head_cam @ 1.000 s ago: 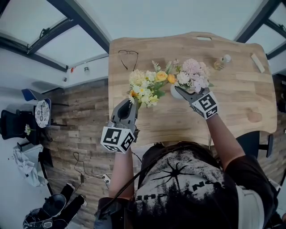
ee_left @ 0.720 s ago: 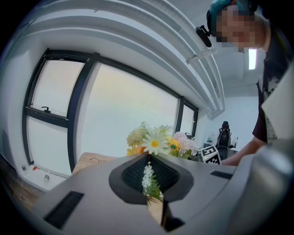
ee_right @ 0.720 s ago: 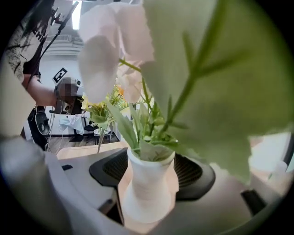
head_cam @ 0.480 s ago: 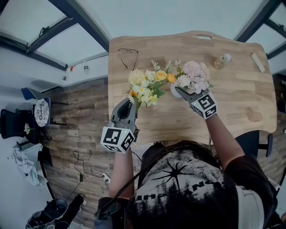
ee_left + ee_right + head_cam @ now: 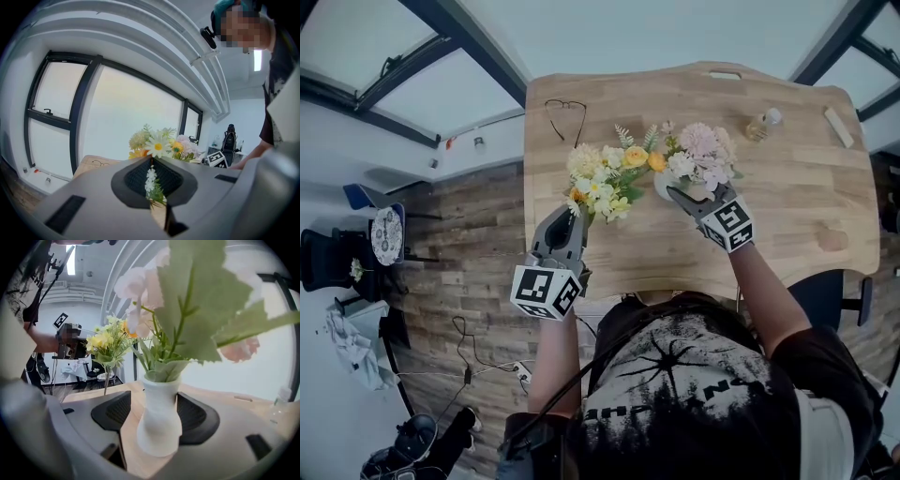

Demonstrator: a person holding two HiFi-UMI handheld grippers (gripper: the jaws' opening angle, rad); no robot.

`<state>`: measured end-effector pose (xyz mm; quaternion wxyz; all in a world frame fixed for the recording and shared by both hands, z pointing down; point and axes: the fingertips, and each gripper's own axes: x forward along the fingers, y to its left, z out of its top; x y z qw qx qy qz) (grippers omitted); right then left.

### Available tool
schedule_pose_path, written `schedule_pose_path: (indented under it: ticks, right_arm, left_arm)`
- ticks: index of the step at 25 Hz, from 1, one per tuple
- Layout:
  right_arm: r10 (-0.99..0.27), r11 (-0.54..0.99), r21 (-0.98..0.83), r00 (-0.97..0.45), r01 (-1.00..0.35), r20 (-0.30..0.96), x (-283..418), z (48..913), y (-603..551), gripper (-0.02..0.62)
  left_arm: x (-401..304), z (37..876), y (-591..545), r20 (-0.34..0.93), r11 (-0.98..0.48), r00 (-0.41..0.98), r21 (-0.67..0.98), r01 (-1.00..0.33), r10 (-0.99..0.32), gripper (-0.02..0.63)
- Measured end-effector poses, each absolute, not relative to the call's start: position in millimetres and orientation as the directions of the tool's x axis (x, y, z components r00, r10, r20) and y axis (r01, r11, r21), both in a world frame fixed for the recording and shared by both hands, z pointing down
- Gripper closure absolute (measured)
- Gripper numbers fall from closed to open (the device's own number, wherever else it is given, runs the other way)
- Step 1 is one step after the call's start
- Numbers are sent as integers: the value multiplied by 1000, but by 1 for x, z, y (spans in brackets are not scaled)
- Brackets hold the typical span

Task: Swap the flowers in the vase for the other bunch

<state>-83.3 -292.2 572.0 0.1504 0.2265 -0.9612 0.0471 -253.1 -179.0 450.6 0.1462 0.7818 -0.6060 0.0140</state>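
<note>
**Item 1. Left gripper (image 5: 572, 214).** Clenched on the thin green stems of the yellow bunch (image 5: 605, 178).
- Left gripper view: the jaws are together, with a sprig of small white flowers pinched at the seam.
- Head view: it shows none of this grip, only the blooms fanning out past the gripper's tip.

**Item 2. Right gripper (image 5: 692, 195).** Released, jaws spread wide.
- Right gripper view: the white vase (image 5: 159, 423) stands upright on the table between the two pads. Bare wood shows between the vase and the pad on that view's left. Contact on the other side cannot be told.
- Head view: most of the vase is hidden under blooms.

**Item 3. Pink bunch (image 5: 703, 155).** It sits in the vase, just above and beyond the right gripper's jaws. Its leaves fill the top of the right gripper view.

**Item 4. Yellow bunch, position.**
- Head view: its heads lie just beside the pink bunch, on the right gripper's left.
- Right gripper view: the two bunches are apart, with the yellow one farther back.

**Item 5. Table (image 5: 787, 187), wooden.**
- Glasses (image 5: 567, 117) lie well beyond the left gripper.
- A small bottle (image 5: 764, 122) stands beyond the right gripper, off to its right.

**Item 6. Background, left gripper view only.** A tall window (image 5: 126, 117) lies beyond the blooms, and an office chair (image 5: 229, 136) stands far off to the right.
</note>
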Motion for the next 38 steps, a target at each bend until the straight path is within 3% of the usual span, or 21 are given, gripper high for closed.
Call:
schedule_pose_path:
  ticks: [20,30,38]
  right_arm:
    - [-315,939,-51,-909,-340,274,-27,547,-251,310]
    - [-309,945,-52,-933,-323,182,-6,511,-227,531]
    - [-380,923,-7,-914,-385,145,-2,489,-191,568]
  left_arm:
    - [-226,440,-134,154,-80,110,187,-979,-982,588]
    - [-209,435,-94,139,-34,59,177,-984,-988,588]
    - [-206,439,-73,126,-117,142,188,-975,-982,588]
